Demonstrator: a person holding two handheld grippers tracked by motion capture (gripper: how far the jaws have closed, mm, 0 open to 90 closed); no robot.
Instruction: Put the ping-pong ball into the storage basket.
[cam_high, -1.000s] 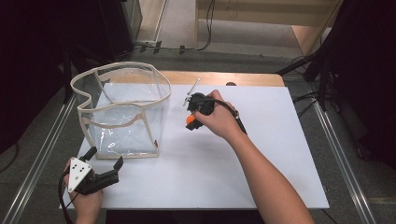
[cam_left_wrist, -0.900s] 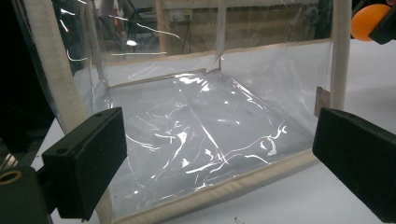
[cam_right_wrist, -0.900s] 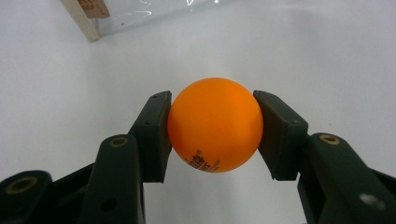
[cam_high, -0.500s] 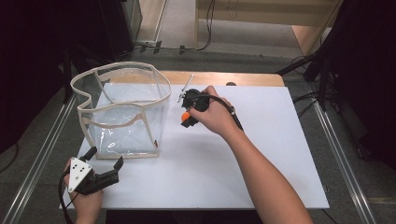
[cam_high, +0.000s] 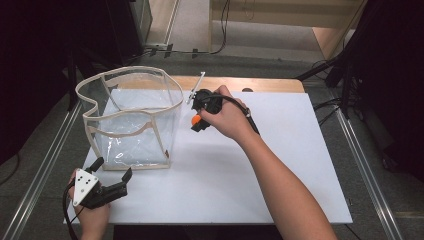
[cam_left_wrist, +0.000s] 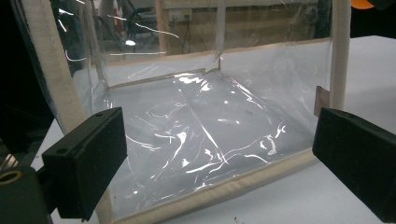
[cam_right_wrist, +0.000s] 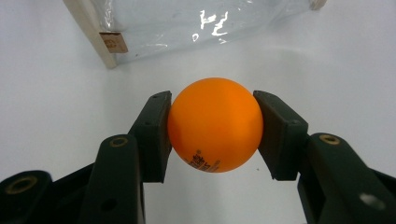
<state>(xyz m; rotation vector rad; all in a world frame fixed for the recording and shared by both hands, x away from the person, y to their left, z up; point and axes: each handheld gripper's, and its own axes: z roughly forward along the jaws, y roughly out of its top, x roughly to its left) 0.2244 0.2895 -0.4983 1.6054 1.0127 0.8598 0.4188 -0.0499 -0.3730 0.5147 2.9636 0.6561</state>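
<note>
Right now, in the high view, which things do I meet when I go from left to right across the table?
Left gripper → clear bag → orange ball → right gripper, closed on the ball → the person's right forearm.

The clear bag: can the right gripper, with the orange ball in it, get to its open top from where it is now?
Probably yes. The right gripper, shut on the orange ball, is just beside the clear bag, whose top stands open. Nothing lies between them, and the left gripper is at the bag's near side.
</note>
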